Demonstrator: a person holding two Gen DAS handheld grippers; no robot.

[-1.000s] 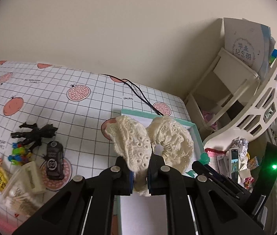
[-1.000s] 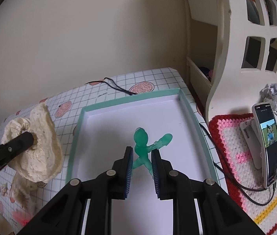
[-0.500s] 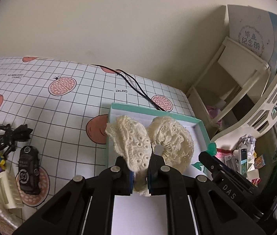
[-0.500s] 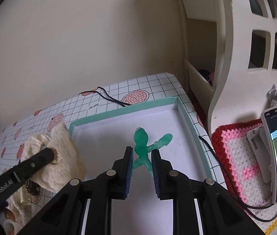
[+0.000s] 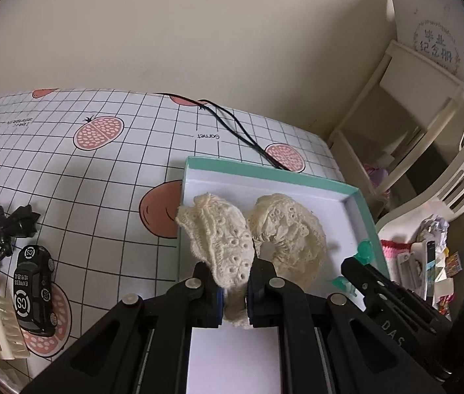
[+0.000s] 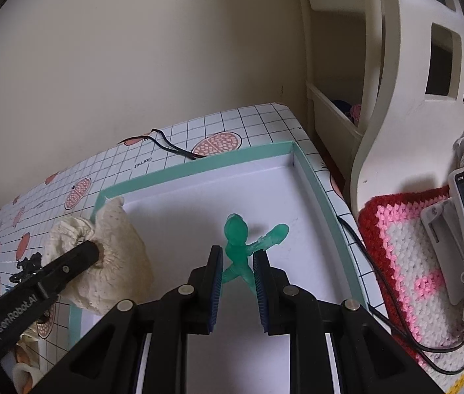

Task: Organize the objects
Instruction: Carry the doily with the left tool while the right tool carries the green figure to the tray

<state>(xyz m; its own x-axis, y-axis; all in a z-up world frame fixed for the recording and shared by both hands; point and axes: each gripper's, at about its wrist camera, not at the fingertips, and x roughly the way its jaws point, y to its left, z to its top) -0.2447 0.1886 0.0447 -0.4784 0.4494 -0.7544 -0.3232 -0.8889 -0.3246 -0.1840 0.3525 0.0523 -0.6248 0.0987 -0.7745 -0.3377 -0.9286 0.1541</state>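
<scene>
Lace scrunchie pinched in left gripper (over the teal box).

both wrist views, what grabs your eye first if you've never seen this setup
The cream lace scrunchie, pinched in the left gripper over the teal-rimmed white box. Then the translucent green figure held by the right gripper over the same box.

Your left tongs and right tongs: matte black angular arms, round silver screws at the joints, ribbed blue pads lining the fingers, white lettering "GenRobot.AI" and "DAS" on the sides.
</scene>
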